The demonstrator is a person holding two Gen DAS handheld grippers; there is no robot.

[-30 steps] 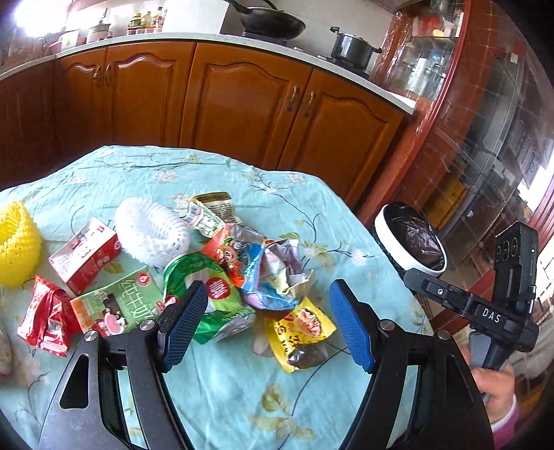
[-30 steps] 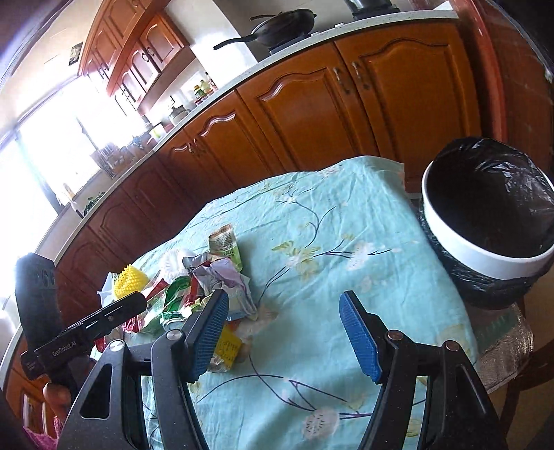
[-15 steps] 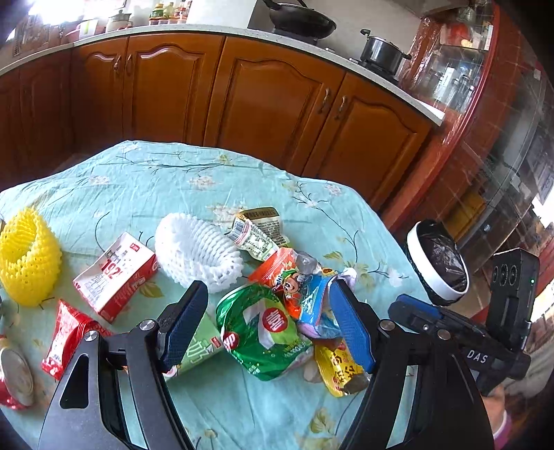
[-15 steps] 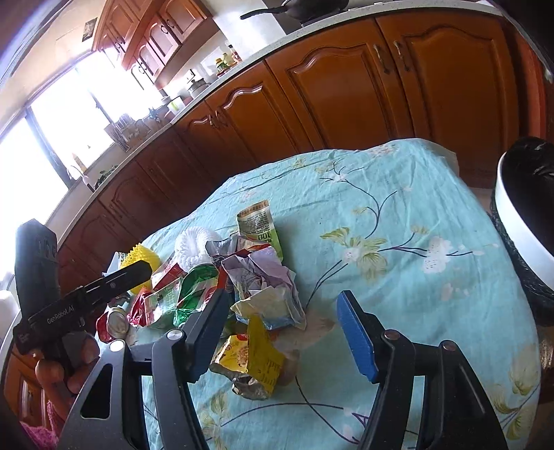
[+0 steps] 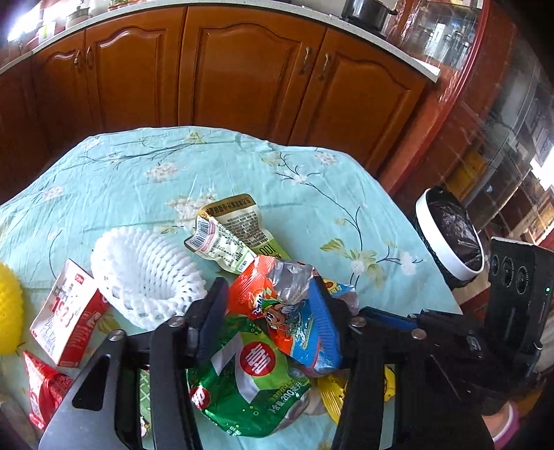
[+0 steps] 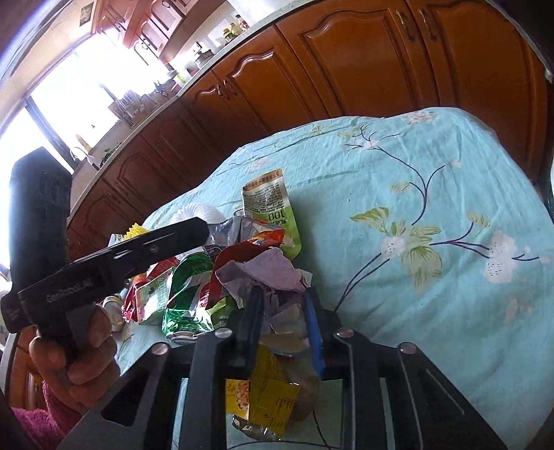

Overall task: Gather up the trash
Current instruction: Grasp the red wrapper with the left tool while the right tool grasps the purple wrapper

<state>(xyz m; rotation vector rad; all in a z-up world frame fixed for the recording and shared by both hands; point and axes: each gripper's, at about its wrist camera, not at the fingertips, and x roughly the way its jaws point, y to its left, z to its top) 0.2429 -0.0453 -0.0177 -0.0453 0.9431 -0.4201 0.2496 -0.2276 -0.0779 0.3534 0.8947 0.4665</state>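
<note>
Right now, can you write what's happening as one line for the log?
left hand-held gripper: closing on orange-blue snack wrapper | right hand-held gripper: closing on crumpled foil wrapper | bin: beside table

A home kitchen. Wooden cabinets with arched panel doors and metal handles run along the far wall under a pale worktop, on which a dark cooking pot stands at the far right. In the right wrist view, bottles and jars crowd the worktop near a bright window, with upper cupboards above. The near bench wears a turquoise flowered cloth.
</note>
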